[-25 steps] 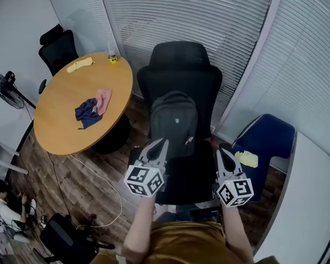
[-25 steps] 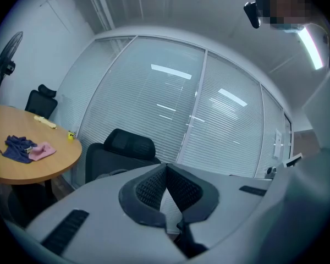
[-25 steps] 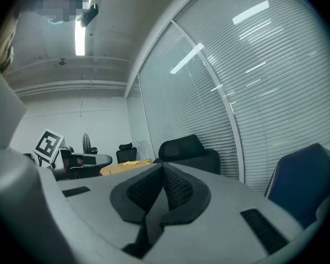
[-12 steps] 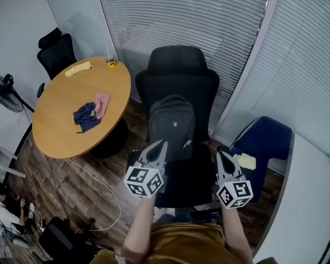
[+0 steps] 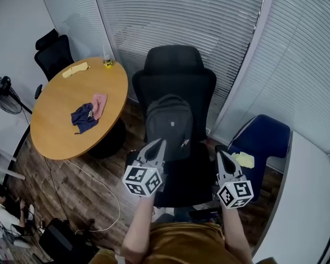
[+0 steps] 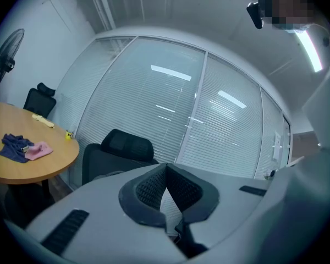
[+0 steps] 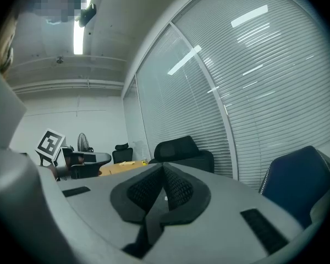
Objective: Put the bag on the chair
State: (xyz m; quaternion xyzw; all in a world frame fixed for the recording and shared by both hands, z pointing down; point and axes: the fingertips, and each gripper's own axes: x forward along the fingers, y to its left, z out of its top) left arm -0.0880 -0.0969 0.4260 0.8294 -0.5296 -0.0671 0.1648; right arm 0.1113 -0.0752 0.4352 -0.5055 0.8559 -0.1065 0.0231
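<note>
A dark grey backpack (image 5: 170,126) stands upright on the seat of the black office chair (image 5: 176,73), leaning on its backrest. Both grippers hover in front of the chair, apart from the bag. My left gripper (image 5: 160,143) is shut with nothing in it, its tips just left of the bag's lower part. My right gripper (image 5: 221,152) is shut too, to the right of the seat. In the left gripper view the pads (image 6: 154,188) meet with the chair's headrest (image 6: 126,143) behind them. In the right gripper view the chair (image 7: 182,150) shows beyond closed pads (image 7: 173,188).
A round wooden table (image 5: 63,120) at the left carries a blue cloth (image 5: 83,116), a pink cloth (image 5: 100,104) and a yellow item (image 5: 76,69). A blue chair (image 5: 261,139) stands at the right, a fan (image 5: 3,89) far left. White blinds (image 5: 176,15) cover the windows behind.
The view has drifted slightly, so the chair and table sit a little lower-left in the picture. Both grippers stay shut and nearly still before the chair.
</note>
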